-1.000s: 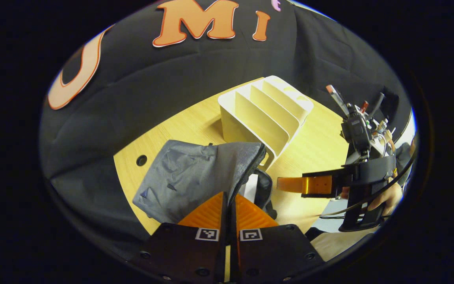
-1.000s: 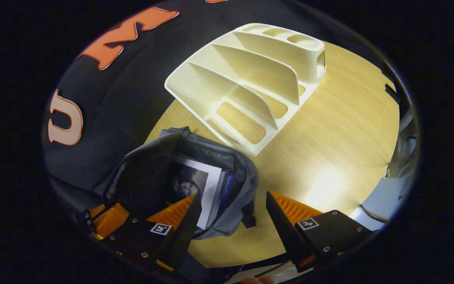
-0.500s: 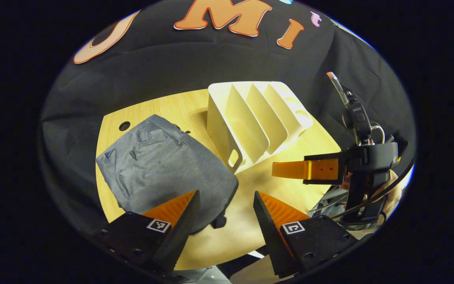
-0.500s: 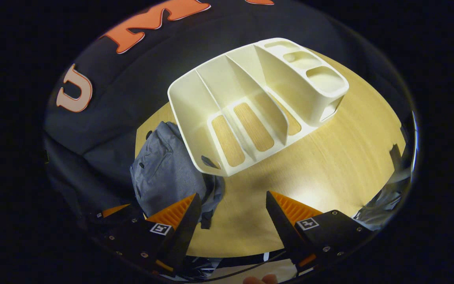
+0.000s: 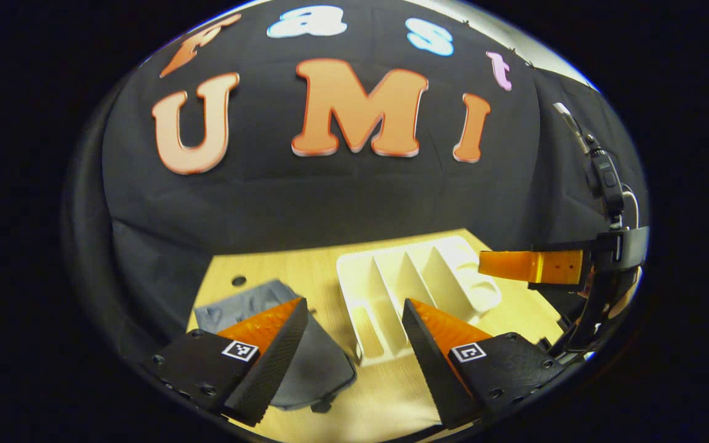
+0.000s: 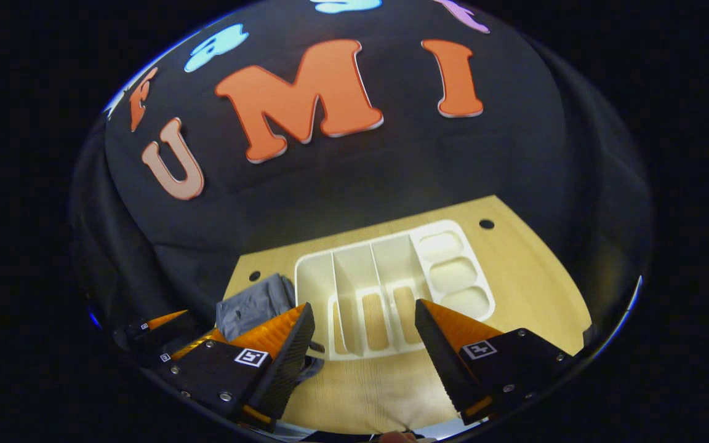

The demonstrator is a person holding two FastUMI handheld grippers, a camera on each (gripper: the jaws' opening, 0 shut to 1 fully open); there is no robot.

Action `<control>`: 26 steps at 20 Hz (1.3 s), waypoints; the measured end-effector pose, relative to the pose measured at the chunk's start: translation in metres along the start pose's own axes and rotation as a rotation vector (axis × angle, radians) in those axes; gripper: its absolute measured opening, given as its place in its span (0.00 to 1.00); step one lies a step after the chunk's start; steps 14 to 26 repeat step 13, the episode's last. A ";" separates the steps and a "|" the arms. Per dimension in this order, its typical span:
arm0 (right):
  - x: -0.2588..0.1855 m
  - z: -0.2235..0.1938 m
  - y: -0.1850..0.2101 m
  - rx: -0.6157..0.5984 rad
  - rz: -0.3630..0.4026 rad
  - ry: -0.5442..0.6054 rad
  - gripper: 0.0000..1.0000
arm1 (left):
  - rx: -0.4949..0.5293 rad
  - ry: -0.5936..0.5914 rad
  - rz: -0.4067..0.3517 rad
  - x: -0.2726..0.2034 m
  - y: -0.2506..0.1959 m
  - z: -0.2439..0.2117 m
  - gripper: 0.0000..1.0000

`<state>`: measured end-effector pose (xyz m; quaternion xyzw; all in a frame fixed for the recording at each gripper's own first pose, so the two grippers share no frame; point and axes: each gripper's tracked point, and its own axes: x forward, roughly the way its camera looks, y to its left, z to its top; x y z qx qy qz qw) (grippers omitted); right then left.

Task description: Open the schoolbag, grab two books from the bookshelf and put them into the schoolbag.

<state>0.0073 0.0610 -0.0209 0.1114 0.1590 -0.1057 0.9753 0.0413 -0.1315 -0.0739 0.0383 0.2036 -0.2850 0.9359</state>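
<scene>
Both grippers hang above the table (image 6: 533, 271), near the bookshelf (image 6: 391, 277). The left gripper (image 5: 354, 344) and right gripper (image 6: 364, 344) gape wide, holding nothing.

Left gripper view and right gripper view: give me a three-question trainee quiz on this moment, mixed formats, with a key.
1. True or false: the bookshelf has books standing in its slots.
2. On which side of the bookshelf does the schoolbag lie in the right gripper view? A. left B. right C. on top of it
3. Fill in: the left claw and the right claw are both ____, holding nothing.

Key: 1 false, the slots are empty; 2 A; 3 open.
</scene>
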 end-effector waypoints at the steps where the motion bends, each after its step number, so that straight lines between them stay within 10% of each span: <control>1: -0.010 0.019 0.001 -0.010 0.005 -0.072 0.98 | 0.015 -0.091 0.042 0.006 0.012 0.009 0.98; 8: -0.046 0.095 0.014 -0.078 0.046 -0.500 0.97 | 0.023 -0.367 0.185 0.003 0.032 0.030 0.96; 26: -0.038 0.074 0.029 -0.063 0.060 -0.465 0.97 | 0.054 -0.415 0.176 -0.004 0.033 0.040 0.95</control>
